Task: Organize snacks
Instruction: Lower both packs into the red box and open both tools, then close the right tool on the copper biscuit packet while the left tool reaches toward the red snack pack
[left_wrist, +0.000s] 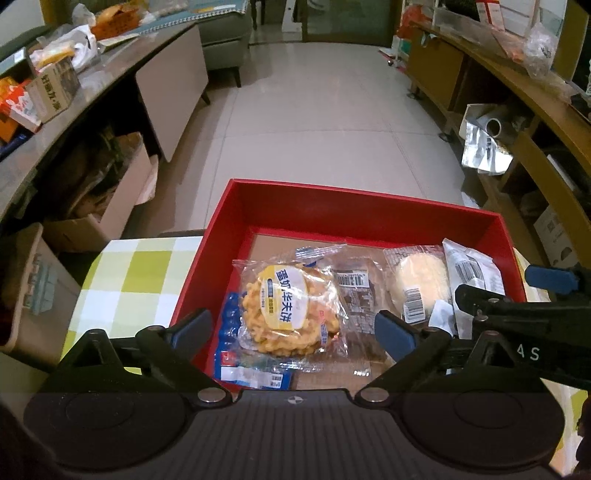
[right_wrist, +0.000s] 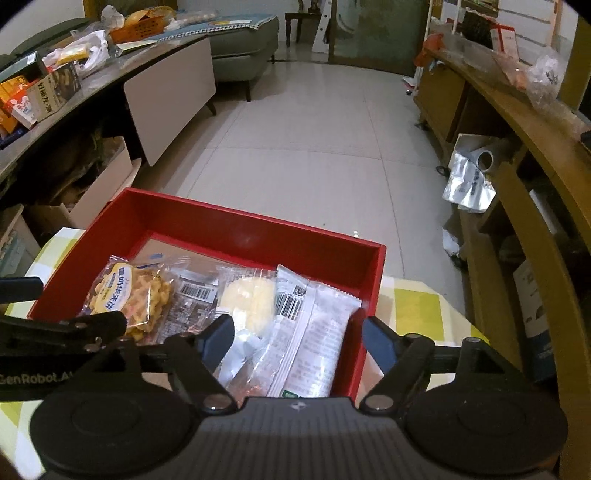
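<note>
In the left wrist view, the left gripper (left_wrist: 293, 326) hangs over the near end of one red box (left_wrist: 354, 206), which sits on a table with a green-and-white checked cloth (left_wrist: 125, 273). Its two blue-padded fingers stand spread wide, and neither pad presses on anything. Five packets can be counted in the box. Directly between and just ahead of the fingers lies a clear waffle packet (left_wrist: 290, 308) with a yellow label. Under its near-left edge, beside the left finger, lies a blue packet (left_wrist: 240, 369). Just ahead of the right finger lies a dark brown packet (left_wrist: 358, 295), then to the right a round pale cake packet (left_wrist: 419, 282), then a white packet (left_wrist: 472, 277) with a barcode. The right gripper (left_wrist: 517, 291) reaches in from the right edge, over the white packet.

In the right wrist view, the right gripper (right_wrist: 299, 341) is also spread open, with nothing pinched. Its left finger is over the box; its right finger is outside the box's right wall (right_wrist: 369, 295). Four packets show here. Between the fingers lies the white packet (right_wrist: 314, 332), just left of it the pale cake packet (right_wrist: 247, 299), further left the dark packet (right_wrist: 192, 306) and the waffle packet (right_wrist: 129, 299). The left gripper's arm (right_wrist: 62, 328) crosses in from the left edge, over the waffle packet's near side; its fingertips are not clear from here.
</note>
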